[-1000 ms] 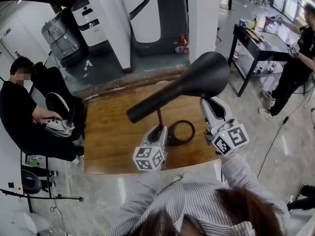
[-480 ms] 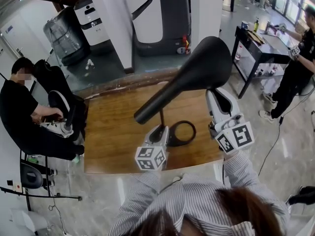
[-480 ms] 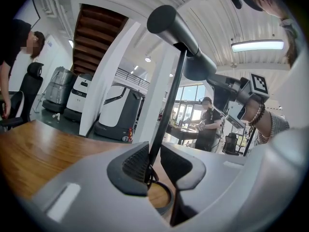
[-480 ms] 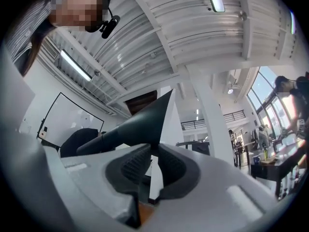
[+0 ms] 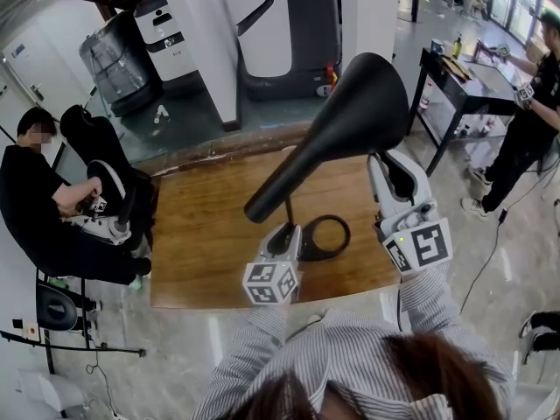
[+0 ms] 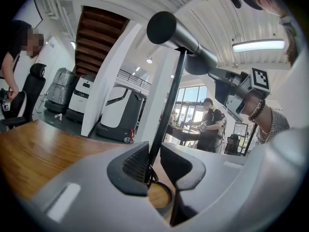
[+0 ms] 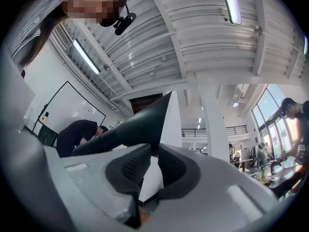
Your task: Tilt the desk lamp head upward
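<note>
Lamp head (image 5: 346, 125) tilts up above the table (image 5: 197, 243); right gripper (image 5: 388, 166) pinches its rim, left gripper (image 5: 282, 237) clamps the stem (image 5: 288, 210) near the base (image 5: 325, 237).

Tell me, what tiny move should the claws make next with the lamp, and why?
Probably lift the right claw a little higher, tipping the wide end of the lamp head further up. That claw pinches the head's rim, the left claw clamps the thin pole to steady the lamp, and the head leans only partway up.
</note>
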### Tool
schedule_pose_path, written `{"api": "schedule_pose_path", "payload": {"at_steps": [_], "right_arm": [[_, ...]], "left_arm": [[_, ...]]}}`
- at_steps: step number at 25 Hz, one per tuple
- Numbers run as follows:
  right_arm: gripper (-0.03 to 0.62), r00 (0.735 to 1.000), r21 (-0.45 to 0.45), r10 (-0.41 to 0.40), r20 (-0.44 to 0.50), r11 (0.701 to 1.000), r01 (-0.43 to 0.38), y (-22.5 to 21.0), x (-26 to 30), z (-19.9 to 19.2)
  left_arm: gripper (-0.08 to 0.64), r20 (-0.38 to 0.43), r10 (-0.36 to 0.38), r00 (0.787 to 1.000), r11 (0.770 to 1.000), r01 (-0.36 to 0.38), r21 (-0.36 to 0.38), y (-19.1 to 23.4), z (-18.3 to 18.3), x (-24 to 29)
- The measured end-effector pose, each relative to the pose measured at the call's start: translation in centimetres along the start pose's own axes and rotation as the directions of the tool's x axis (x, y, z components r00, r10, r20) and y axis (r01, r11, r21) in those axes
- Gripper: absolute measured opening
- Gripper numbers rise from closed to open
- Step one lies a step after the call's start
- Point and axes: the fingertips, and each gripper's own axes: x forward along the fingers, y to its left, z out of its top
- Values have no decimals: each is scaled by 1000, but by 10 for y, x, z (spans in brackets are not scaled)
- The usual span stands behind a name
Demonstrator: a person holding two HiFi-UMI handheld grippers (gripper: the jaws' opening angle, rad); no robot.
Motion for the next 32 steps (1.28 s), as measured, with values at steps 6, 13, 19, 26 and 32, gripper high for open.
{"api": "schedule_pose_path", "payload": {"at_steps": [6,13,19,26,32], "right_arm": [[46,1000,-68,5,11,998,-4,0,0,8],[46,1000,-114,16,9,993,-15,0,3,13],[46,1000,-76,0,-8,997,-1,-2,4,9],[48,1000,-69,-24,6,997,24,-9,2,9],[46,998,8,-30,-49,999,31,-2,-12,-23]], "left_arm": [[72,-1,3,1000,1000,-3,17,-2,-2,1],[69,0,2,1000,1000,-2,23,-4,-1,2],[71,0,-12,1000,1000,12,10,-2,-1,2],[78,-27,-43,999,999,43,1,-4,2,5],[81,-43,-44,998,999,44,5,-2,1,2]]}}
